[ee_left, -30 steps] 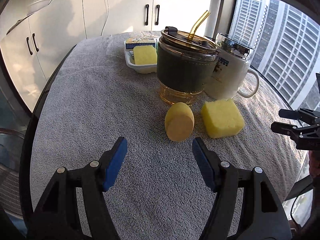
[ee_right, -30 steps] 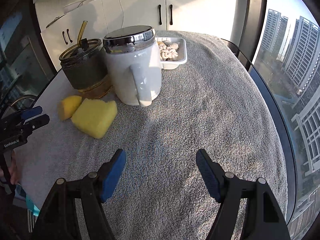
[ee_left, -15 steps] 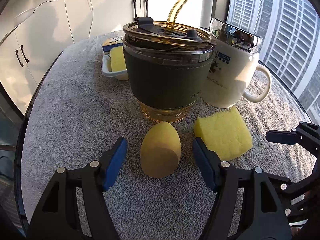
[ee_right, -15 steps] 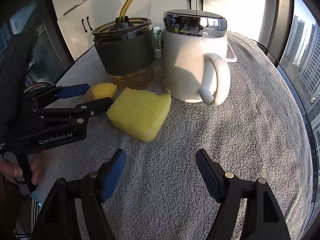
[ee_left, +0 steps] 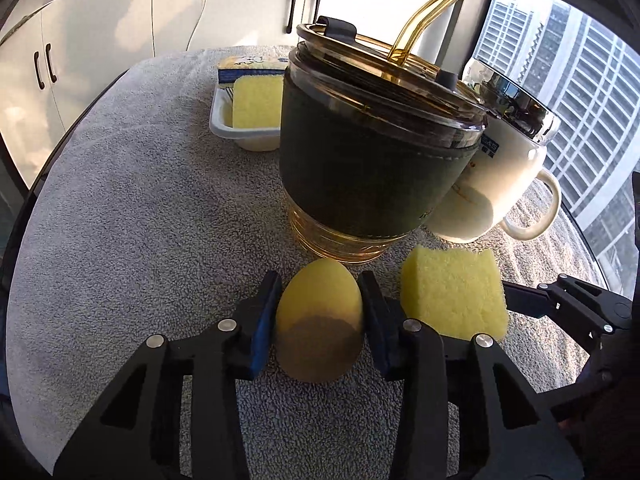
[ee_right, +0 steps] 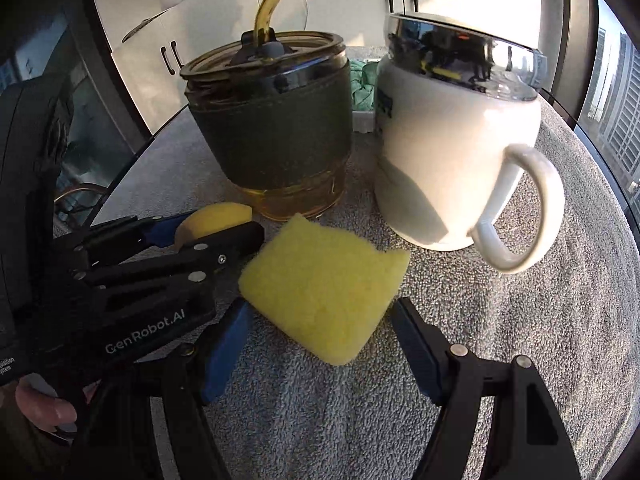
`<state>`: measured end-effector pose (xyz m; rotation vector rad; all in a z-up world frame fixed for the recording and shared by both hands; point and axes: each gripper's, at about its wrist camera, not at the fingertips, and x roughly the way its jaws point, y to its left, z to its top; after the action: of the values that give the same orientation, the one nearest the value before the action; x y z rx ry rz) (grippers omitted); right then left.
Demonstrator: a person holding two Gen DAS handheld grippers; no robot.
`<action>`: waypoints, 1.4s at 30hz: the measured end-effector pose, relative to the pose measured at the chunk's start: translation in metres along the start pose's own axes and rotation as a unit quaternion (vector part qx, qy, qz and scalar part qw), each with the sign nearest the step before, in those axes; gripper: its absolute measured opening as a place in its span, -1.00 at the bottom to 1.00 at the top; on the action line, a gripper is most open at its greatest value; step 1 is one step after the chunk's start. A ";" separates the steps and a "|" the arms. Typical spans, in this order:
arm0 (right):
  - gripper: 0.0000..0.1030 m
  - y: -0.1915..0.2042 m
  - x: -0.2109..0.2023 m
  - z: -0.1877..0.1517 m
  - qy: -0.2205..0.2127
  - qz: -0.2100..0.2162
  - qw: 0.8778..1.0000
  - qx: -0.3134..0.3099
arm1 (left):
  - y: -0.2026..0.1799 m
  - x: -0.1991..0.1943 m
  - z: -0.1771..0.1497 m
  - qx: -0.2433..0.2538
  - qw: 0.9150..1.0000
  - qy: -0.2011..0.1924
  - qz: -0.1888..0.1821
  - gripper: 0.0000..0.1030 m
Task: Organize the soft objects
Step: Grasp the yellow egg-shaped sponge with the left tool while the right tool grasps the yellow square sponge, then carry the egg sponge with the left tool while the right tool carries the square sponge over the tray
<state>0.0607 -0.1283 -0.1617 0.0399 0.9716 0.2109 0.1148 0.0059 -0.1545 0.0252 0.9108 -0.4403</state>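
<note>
1. White cabinets and a high-rise window ring the tabletop [ee_left: 120, 208], which is covered in grey towelling.
2. Your left gripper [ee_left: 320, 320] has its blue fingers [ee_left: 264, 320] pressed on both flanks of the egg-shaped sponge [ee_left: 320, 320], which rests on the towel with its pointed end aimed away from the fingers, toward the amber tumbler [ee_left: 360, 160] just beyond.
3. Your right gripper [ee_right: 320, 344] stands wide, gripping nothing. The square yellow sponge [ee_right: 324, 292] lies flat just ahead of its fingers [ee_right: 224, 348], its near corner reaching between them, so it is the nearer hand for that piece.
4. The likely drop point, the white tray [ee_left: 224, 128] already holding a yellow sponge, sits beyond the left fingers, to the left of the tumbler.
5. The white mug [ee_right: 452, 152] stands just past the square sponge.
</note>
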 end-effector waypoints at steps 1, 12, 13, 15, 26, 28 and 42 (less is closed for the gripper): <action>0.43 0.001 0.001 0.001 -0.001 -0.005 1.000 0.001 | -0.002 -0.001 0.000 0.003 1.000 0.000 0.001 -0.30; 0.22 0.003 -0.013 -0.007 -0.002 0.004 1.000 -0.001 | -0.009 -0.022 -0.012 -0.002 1.000 -0.011 -0.007 -0.30; 0.21 -0.001 -0.017 -0.008 -0.004 0.002 1.000 -0.002 | -0.007 -0.023 -0.012 -0.002 1.000 -0.011 -0.003 -0.30; 0.21 -0.006 -0.024 -0.013 -0.005 -0.001 1.000 0.000 | -0.007 -0.027 -0.017 -0.002 1.000 -0.012 0.004 -0.30; 0.21 -0.051 -0.055 -0.025 -0.011 -0.045 0.998 0.032 | 0.027 -0.034 -0.024 -0.025 0.999 -0.008 0.034 -0.30; 0.21 -0.060 -0.059 -0.025 -0.013 -0.057 0.997 0.040 | 0.031 -0.037 -0.026 -0.028 0.999 -0.010 0.039 -0.30; 0.22 -0.122 -0.083 -0.032 -0.018 -0.107 0.990 0.086 | 0.071 -0.045 -0.017 -0.063 0.994 -0.023 0.087 -0.30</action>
<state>0.0084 -0.2659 -0.1275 0.0971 0.9480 -0.0717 0.1052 0.0901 -0.1424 -0.0218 0.8807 -0.2202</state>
